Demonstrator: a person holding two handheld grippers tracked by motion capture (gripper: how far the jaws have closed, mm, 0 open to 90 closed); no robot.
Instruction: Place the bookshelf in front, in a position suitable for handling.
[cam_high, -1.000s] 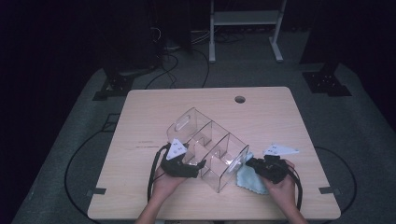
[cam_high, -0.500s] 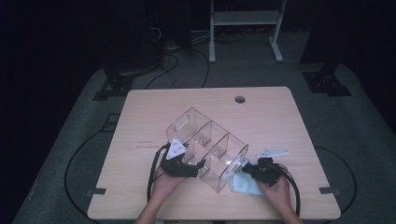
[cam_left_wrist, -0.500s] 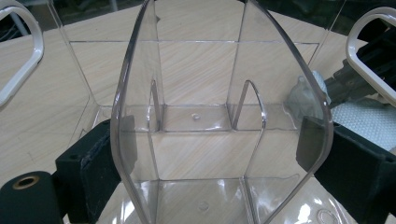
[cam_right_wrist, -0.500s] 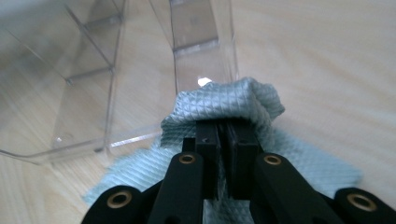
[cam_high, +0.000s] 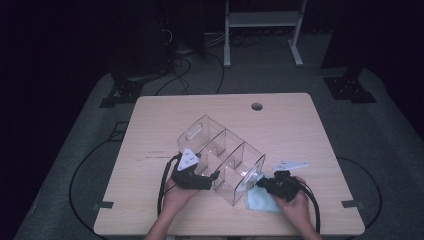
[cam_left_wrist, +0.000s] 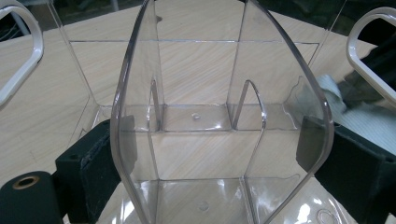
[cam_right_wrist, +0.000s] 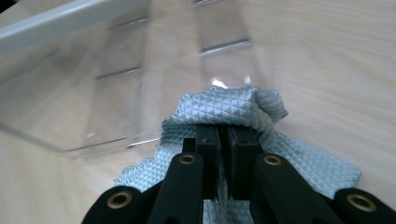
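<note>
Wood-topped table (cam_high: 165, 115) carries a clear plastic organizer (cam_high: 220, 150) near its middle, set at a slant, with dividers splitting it into several compartments.

At the organizer's near-left side, the left gripper (cam_high: 207, 176) reaches in against one of its walls. The high view leaves the grip hard to read, but the left gripper view settles it: a rounded clear divider panel (cam_left_wrist: 224, 116) stands upright between the two black jaws, which sit spread to either side of the panel's edges, one pad close against the left edge and the other at the right. Whether they press firmly on the panel cannot be told.

At the organizer's near-right end, the right gripper (cam_high: 265, 184) lies low over a pale blue cloth (cam_high: 260, 200) resting on the table just beside the organizer's curved end wall. The right gripper view gives what the high view cannot: the cloth (cam_right_wrist: 233, 116) has a quilted diamond weave, and the right gripper (cam_right_wrist: 223, 140) has its jaws pinched together on a bunched fold of it, the fold touching the organizer's clear wall (cam_right_wrist: 70, 93).
</note>
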